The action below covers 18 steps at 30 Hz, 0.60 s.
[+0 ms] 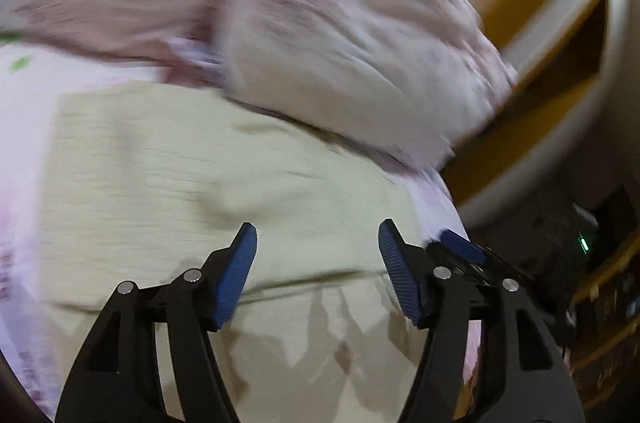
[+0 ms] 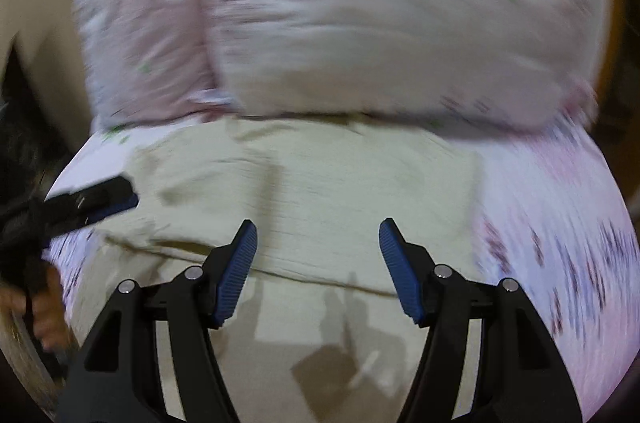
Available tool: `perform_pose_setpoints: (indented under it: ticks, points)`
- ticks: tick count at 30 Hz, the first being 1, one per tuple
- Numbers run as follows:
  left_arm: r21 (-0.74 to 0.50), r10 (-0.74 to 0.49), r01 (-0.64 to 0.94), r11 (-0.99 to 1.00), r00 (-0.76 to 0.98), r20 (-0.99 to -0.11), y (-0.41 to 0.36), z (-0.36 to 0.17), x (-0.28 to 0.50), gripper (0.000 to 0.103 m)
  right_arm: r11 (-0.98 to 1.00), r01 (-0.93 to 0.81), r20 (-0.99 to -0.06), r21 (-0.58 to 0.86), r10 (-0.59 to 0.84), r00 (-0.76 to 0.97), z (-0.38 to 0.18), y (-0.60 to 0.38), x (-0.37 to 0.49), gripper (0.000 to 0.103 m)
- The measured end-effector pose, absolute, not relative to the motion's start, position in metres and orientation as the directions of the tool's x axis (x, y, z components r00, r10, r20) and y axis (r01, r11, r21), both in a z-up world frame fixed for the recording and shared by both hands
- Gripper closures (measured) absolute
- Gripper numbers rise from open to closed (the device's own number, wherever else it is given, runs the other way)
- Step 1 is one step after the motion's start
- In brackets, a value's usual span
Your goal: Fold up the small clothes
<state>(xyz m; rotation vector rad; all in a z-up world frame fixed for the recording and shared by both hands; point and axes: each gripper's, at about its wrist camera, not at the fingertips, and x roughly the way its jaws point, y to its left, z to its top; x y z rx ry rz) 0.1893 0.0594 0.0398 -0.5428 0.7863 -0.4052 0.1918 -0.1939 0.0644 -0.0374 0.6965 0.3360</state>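
Both claws stand with their blue pads apart and nothing between them: the left claw point(image 1: 318, 233) at the bottom centre of its view, the right claw point(image 2: 318, 233) likewise in its own. Each hovers over the pale cream garment point(image 2: 312, 183), which lies spread across the middle of the frame on a pink patterned bed sheet point(image 2: 560, 223). Pink floral pillows point(image 2: 380, 31) fill the upper frame, touching the garment's far edge; both views are blurred.

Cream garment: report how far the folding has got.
Done: the cream garment lies spread on the pink bedsheet below the pillows, one fold edge across it. In hand: nothing; left tool and right tool are open above it. Left: remaining folds.
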Motion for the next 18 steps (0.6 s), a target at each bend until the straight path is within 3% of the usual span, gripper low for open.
perform_pose_setpoints:
  ticks: [7, 12, 15, 17, 18]
  points:
    - [-0.636, -0.467, -0.078, 0.768, 0.612, -0.639, 0.12, -0.001, 0.198, 0.042, 0.792, -0.586, -0.653, -0.169, 0.356, 0.669, 0.052, -0.085, 0.187, 0.041]
    - [-0.635, -0.471, -0.076, 0.769, 0.604, -0.643, 0.124, -0.008, 0.197, 0.047, 0.729, -0.638, -0.711, -0.248, 0.31, 0.631, 0.024, -0.045, 0.197, 0.044]
    - [-0.637, -0.478, -0.068, 0.768, 0.601, -0.641, 0.123, -0.009, 0.199, 0.047, 0.745, -0.626, -0.748, -0.229, 0.276, 0.603, 0.009, -0.043, 0.209, 0.065]
    - [-0.639, -0.482, -0.064, 0.766, 0.601, -0.637, 0.124, -0.009, 0.199, 0.047, 0.766, -0.617, -0.742, -0.178, 0.308, 0.596, 0.013, -0.048, 0.214, 0.088]
    - [-0.64, -0.483, -0.063, 0.766, 0.602, -0.636, 0.124, -0.009, 0.199, 0.047, 0.775, -0.617, -0.745, -0.132, 0.334, 0.578, 0.016, -0.052, 0.216, 0.091]
